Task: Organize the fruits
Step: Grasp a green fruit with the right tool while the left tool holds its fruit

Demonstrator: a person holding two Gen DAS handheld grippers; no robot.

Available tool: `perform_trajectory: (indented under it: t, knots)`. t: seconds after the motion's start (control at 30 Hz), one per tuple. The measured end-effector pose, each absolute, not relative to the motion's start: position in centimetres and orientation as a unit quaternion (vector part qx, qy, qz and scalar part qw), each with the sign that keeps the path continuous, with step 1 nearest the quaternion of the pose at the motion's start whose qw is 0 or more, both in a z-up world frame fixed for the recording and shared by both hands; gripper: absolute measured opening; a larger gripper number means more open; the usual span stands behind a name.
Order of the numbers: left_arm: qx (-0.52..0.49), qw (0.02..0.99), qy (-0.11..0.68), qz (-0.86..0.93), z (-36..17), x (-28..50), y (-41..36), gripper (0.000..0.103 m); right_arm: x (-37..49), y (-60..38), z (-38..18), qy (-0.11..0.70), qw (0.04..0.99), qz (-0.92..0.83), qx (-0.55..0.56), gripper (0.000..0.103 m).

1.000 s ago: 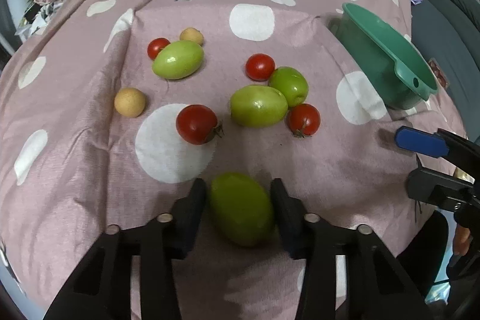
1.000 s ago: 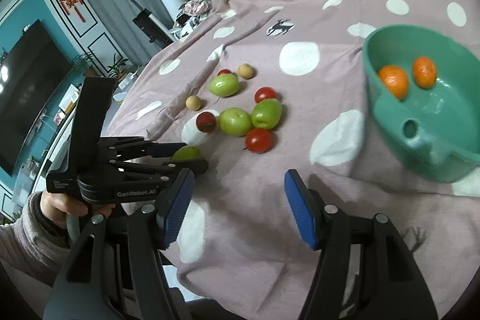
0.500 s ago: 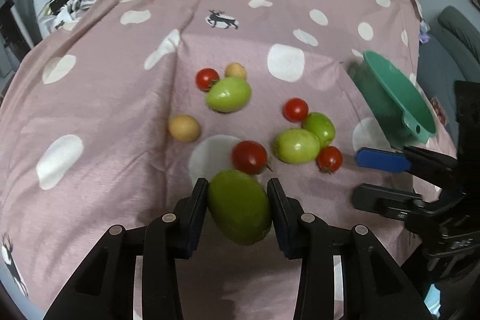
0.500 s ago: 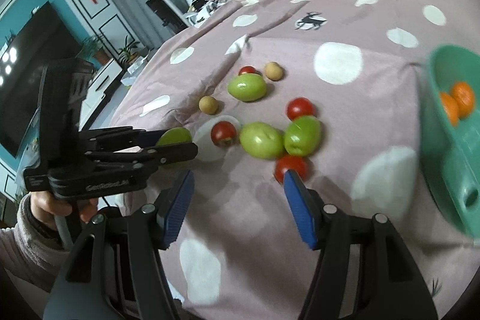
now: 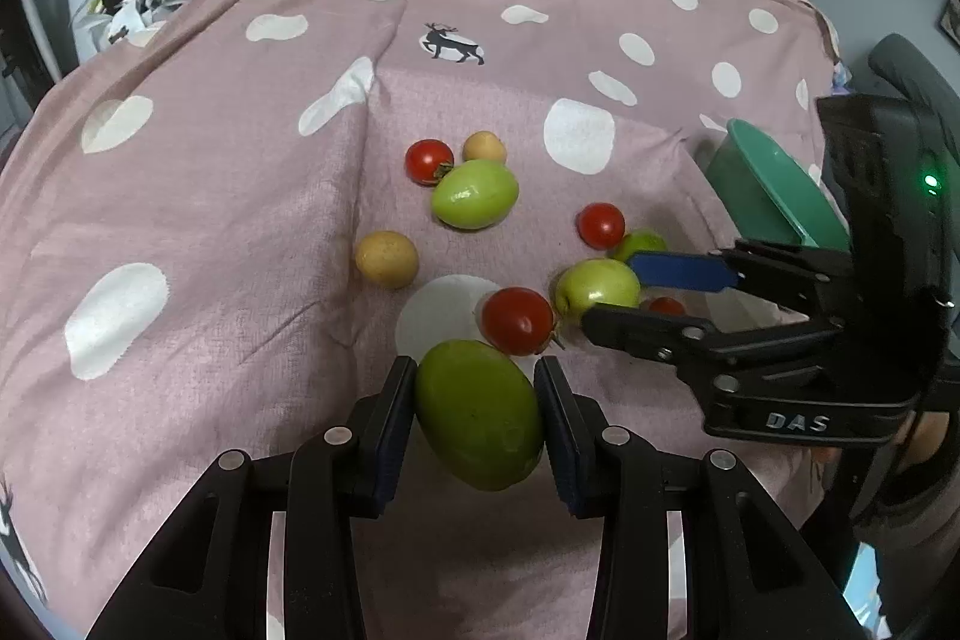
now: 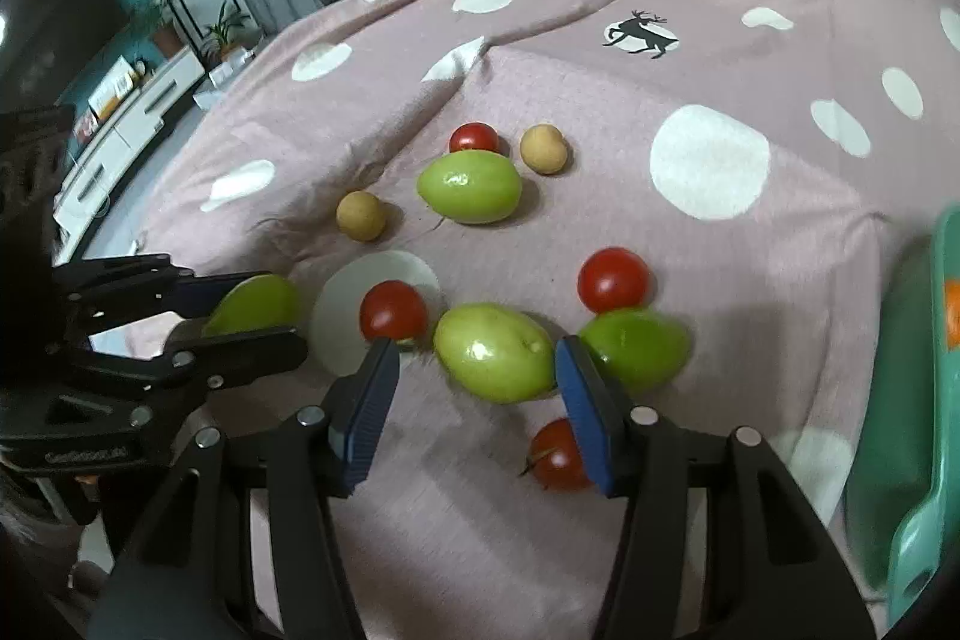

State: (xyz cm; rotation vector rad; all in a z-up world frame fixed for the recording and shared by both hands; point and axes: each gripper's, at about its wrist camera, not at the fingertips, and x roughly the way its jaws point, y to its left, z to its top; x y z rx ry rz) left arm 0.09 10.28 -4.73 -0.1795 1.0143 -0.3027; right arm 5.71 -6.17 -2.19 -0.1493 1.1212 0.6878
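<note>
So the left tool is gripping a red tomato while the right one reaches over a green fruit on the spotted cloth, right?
Not quite. The left gripper is gripping a green fruit, not a red tomato; the left wrist view shows it between the jaws. The right gripper does reach over another green fruit on the spotted cloth.

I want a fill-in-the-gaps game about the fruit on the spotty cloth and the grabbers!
1. The left hand-held gripper is shut on a big ____ fruit.
2. The right hand-held gripper has a green fruit between its ____ pads.
3. The animal printed on the pink cloth is a ____.
4. The bowl is ____.

Missing words: green; blue; deer; green
</note>
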Motion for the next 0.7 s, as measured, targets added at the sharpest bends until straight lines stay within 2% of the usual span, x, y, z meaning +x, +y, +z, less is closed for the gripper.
perform_trajectory:
  t: [0.07,0.2,0.7]
  knots:
    - [-0.087,0.859,0.483,-0.144,-4.8,0.2,10.4,0.041,6.1,-5.9,-2.6,0.527,0.783,0.32,-0.078,0.055]
    - [-0.092,0.859,0.483,-0.144,-4.9,0.2,10.7,0.041,6.5,-5.5,-2.6,0.525,0.782,0.322,-0.091,0.047]
    - [-0.092,0.858,0.481,-0.153,-4.8,0.3,10.5,0.041,7.7,-3.5,-3.0,0.528,0.774,0.325,-0.126,0.047]
